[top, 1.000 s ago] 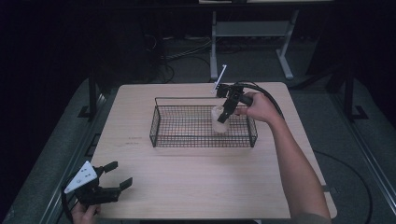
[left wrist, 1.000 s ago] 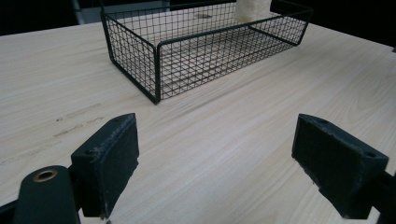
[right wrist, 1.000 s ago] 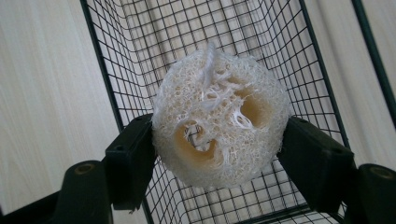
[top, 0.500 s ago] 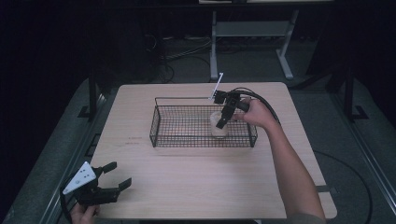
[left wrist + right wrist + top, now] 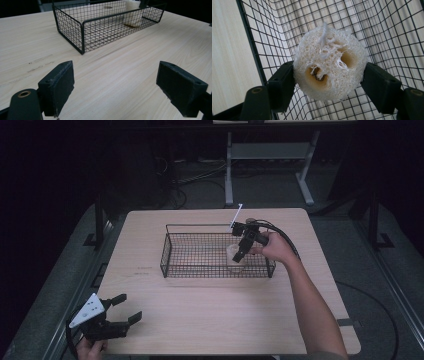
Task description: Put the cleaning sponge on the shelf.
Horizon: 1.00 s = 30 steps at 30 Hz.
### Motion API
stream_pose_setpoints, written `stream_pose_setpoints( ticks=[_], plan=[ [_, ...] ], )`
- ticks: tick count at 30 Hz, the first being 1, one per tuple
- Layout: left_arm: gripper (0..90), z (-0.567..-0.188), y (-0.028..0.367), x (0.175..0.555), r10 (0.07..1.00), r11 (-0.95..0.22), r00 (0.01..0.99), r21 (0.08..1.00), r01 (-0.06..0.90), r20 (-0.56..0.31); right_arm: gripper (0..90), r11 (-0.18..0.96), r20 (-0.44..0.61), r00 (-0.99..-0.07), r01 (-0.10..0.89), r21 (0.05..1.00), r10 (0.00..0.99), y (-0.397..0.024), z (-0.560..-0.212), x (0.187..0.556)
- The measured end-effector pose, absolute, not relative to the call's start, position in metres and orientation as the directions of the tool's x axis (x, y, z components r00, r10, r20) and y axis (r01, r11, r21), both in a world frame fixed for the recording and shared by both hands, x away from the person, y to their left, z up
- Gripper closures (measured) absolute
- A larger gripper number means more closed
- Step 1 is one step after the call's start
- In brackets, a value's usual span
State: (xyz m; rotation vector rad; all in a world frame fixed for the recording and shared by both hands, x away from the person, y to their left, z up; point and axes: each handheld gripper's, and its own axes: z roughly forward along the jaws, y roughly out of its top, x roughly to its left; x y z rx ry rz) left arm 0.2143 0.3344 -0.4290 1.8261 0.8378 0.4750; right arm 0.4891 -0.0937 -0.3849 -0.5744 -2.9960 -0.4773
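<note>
Right gripper (image 5: 329, 82) clamped on a loofah slice (image 5: 329, 65), one jaw on each flank, holding it inside the wire basket (image 5: 172, 251) at the end nearest that hand. Below and beyond the jaws: mesh floor and the end wall.

Loofah looks light, fibrous, springy, with hollow channels through the cut face. Likely to give under pressure; hold across the outer rind, not the frayed core.

Left gripper (image 5: 120, 80) spread wide, nothing between the jaws, over bare worktop (image 5: 125, 65), basket well ahead.
</note>
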Motion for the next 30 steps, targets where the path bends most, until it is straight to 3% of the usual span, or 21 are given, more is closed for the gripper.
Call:
stream_pose_setpoints(
  ticks=[8,30],
  plan=[
    [14.1,-0.428,0.335,0.214,0.732,-0.228,0.678,0.918,0.325,-0.059,17.0,0.869,0.100,-0.924,0.382,0.315,0.370,-0.096,-0.374,0.485],
    [14.1,-0.429,0.333,0.214,0.732,-0.234,0.679,0.915,0.329,-0.058,16.3,0.845,0.089,-0.927,0.370,0.386,0.365,-0.119,-0.334,0.453]
  ],
)
